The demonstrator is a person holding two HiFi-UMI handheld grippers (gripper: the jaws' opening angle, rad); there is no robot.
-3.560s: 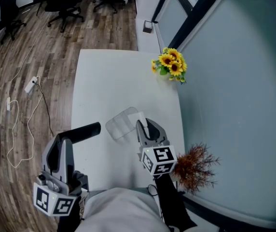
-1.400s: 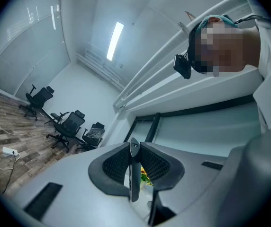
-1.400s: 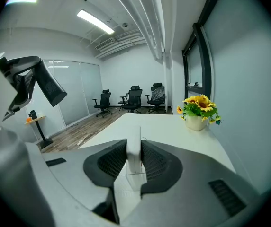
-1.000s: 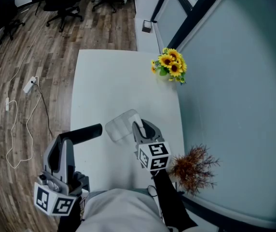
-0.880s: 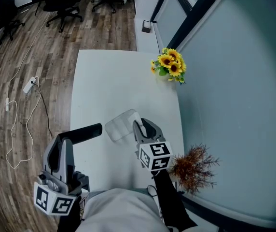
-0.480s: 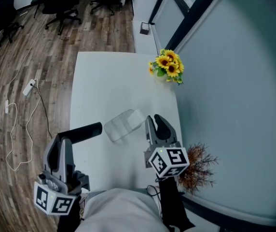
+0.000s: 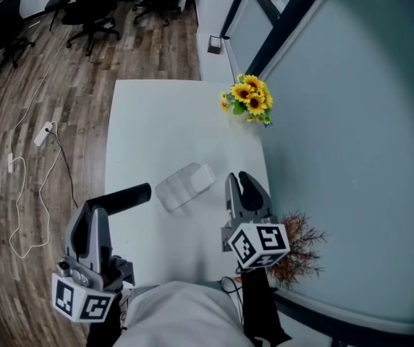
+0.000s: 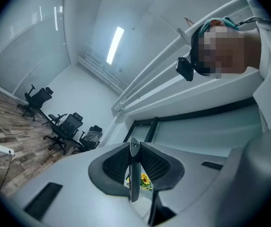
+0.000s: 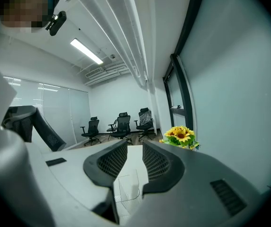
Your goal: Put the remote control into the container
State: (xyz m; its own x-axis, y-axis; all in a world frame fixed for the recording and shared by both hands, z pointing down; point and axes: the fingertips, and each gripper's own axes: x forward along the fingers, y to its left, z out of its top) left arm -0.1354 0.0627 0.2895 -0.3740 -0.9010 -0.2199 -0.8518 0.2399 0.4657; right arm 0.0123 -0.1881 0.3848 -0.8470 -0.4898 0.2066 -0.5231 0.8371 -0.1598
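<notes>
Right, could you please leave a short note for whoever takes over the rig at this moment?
Left tongs: shut on the remote control, held in the air near the left edge of the table.
Right tongs: open and empty, just right of the container, not touching it.
Container: clear, on the table, and looks empty.
Done: remote control picked up.
Left: carry it over the container and let it go inside.
</notes>
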